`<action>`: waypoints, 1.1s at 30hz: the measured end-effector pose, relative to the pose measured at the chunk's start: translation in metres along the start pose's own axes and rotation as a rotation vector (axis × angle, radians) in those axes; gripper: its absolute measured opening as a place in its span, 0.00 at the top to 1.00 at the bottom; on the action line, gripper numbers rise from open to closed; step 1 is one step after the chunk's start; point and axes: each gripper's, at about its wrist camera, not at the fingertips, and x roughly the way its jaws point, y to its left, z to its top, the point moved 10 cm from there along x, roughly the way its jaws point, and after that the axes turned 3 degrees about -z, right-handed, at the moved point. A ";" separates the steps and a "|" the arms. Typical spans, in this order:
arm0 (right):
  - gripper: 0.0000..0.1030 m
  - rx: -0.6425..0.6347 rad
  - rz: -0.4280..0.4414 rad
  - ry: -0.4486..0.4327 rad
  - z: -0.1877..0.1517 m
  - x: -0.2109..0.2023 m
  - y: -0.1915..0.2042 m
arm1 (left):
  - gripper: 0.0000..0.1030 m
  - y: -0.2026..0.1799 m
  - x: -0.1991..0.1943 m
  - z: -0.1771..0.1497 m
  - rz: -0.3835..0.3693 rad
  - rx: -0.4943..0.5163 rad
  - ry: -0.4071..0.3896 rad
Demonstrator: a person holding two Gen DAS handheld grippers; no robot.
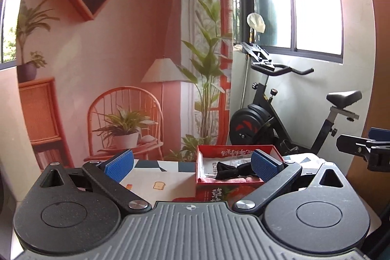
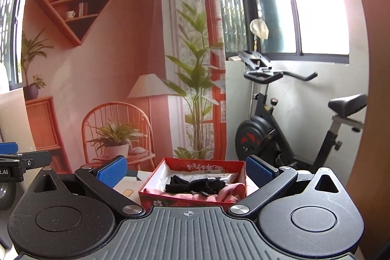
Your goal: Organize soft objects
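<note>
Closest in, the left gripper [image 1: 192,163] has its jaws spread wide and holds nothing; the right gripper [image 2: 186,171] is just as wide and just as empty. Both hang above the near edge of the table [image 1: 146,177], pointed toward the red box [image 2: 195,197] that sits on it.

The soft things are in the box: one black cloth [image 2: 192,184], bunched and tied in the middle like a bow, lying on top of one pink cloth [image 2: 228,194] that slumps against the near right corner. Under them lies what looks like white paper or packaging, too unclear to name.

To my eye the risk is in the grab. The black cloth rests on the pink one, so a deep pinch could pick up both together, or snag the packaging beneath. The box looks light, and a finger catching its wall could drag or tip it.

Count: two grippers, one box, one black cloth, one pink cloth, one exercise bike [image 1: 292,111] behind the table
</note>
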 end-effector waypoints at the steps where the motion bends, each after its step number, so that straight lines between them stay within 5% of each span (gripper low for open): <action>1: 0.00 -0.007 -0.005 -0.005 0.001 -0.007 0.002 | 0.00 0.000 -0.006 0.001 0.003 0.000 -0.005; 33: 0.00 -0.012 -0.017 -0.015 0.008 -0.032 0.000 | 0.00 -0.003 -0.023 0.000 0.017 0.005 -0.021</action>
